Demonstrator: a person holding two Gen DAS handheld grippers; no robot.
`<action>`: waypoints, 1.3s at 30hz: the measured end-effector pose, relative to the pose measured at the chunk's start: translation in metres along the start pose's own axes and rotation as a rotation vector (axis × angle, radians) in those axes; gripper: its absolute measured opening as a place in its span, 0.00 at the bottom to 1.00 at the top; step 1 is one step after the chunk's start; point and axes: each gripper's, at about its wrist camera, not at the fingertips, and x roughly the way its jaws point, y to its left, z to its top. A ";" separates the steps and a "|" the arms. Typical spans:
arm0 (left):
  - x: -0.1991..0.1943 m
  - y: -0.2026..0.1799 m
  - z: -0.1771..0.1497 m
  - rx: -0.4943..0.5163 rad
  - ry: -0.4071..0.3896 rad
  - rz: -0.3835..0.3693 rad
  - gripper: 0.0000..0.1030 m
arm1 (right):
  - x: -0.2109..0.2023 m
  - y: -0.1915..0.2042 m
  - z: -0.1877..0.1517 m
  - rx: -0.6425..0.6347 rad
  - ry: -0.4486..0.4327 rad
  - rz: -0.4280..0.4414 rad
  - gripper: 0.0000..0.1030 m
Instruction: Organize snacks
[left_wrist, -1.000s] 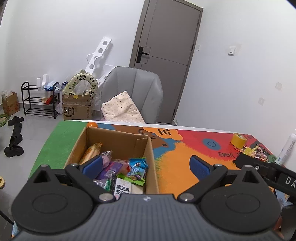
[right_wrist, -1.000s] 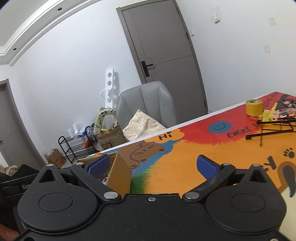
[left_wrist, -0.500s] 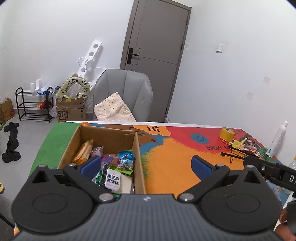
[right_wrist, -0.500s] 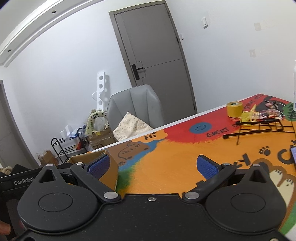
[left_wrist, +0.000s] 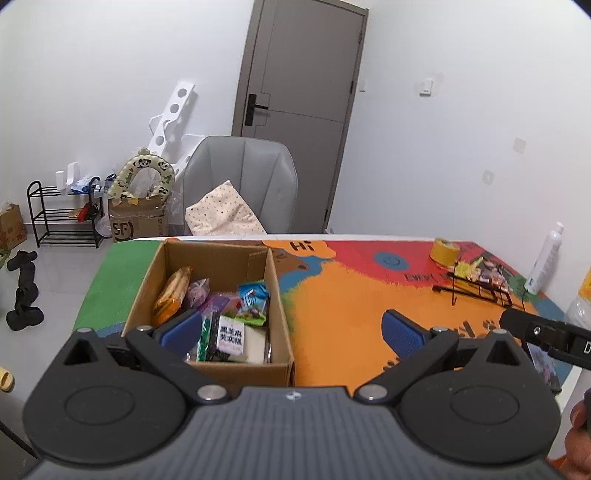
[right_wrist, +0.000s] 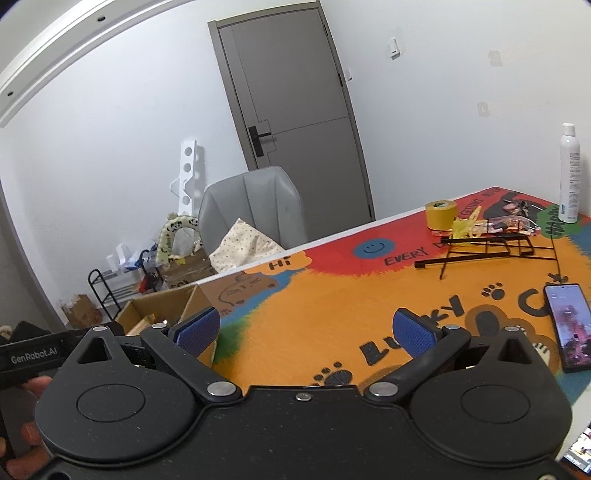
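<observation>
Snacks lie gathered in the cardboard box, lower left of the frame (kept together there); left tool and right tool both gape wide, empty, above the desk.

There is one cardboard box on the table, with about six snack packs inside; some are hidden, so the count is rough. I count one yellow tape roll, one black wire rack, one white bottle, one phone and one grey chair.
</observation>
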 end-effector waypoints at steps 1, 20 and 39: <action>-0.001 0.000 -0.001 0.002 0.002 0.000 1.00 | -0.002 0.000 -0.001 -0.004 0.002 0.001 1.00; -0.025 0.028 -0.018 -0.002 -0.011 0.012 1.00 | -0.035 -0.009 -0.020 -0.089 -0.008 -0.081 1.00; -0.038 0.047 -0.025 0.032 -0.020 0.030 1.00 | -0.042 0.001 -0.027 -0.116 0.001 -0.036 1.00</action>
